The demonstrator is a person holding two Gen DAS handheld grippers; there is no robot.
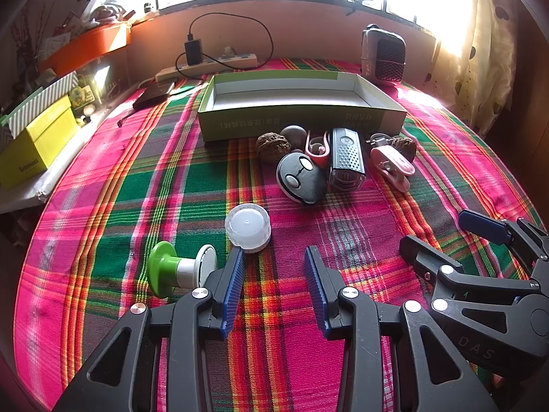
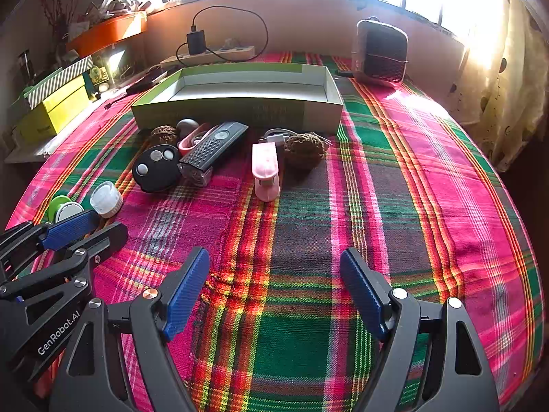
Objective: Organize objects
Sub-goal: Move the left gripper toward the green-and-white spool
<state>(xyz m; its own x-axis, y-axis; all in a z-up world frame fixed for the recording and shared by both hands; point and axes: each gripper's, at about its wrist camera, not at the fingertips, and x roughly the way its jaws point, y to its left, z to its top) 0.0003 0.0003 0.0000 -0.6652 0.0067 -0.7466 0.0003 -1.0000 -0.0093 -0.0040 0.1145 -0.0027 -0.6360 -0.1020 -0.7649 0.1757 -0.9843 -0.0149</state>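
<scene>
Both grippers, left gripper and right gripper, hover wide and empty; white cap sits just beyond the left's fingertip.

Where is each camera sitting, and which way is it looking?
Left wrist: rides the left gripper, looking down over the plaid cloth; the right gripper shows at right.
Right wrist: rides the right gripper, facing likewise; the left gripper shows at left.
Shared: green box, white cap.
</scene>
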